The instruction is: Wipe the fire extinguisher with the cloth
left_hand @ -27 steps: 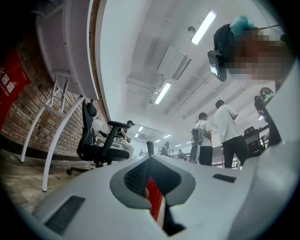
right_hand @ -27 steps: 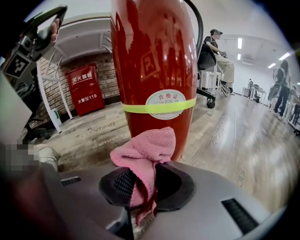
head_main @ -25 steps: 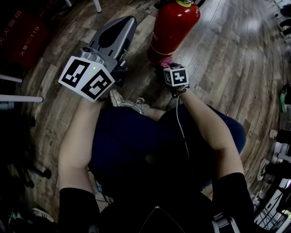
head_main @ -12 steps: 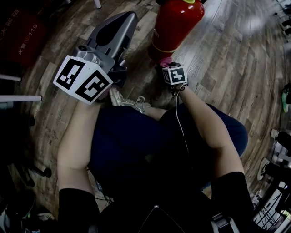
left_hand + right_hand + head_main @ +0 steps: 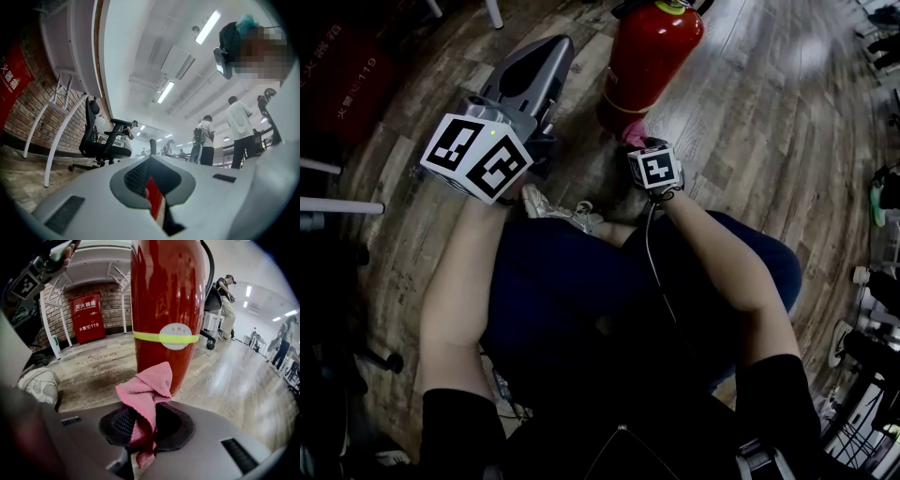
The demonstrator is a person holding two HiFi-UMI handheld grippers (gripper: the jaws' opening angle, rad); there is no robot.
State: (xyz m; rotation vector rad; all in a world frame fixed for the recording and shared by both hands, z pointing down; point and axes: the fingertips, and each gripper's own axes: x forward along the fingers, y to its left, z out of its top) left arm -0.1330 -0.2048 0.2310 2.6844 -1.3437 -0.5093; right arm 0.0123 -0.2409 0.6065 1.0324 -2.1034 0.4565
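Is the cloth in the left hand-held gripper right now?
No, the pink cloth is pinched between the jaws of the right hand-held gripper, just in front of the red fire extinguisher.

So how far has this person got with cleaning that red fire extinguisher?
Done: the pink cloth is already clamped in the right gripper's jaws. In hand: it is held at the lower body of the fire extinguisher, just under the yellow band; contact can't be confirmed. Left: probably the wiping itself, up the tall body; no marks show what is cleaned. The left gripper is aside, jaws together.
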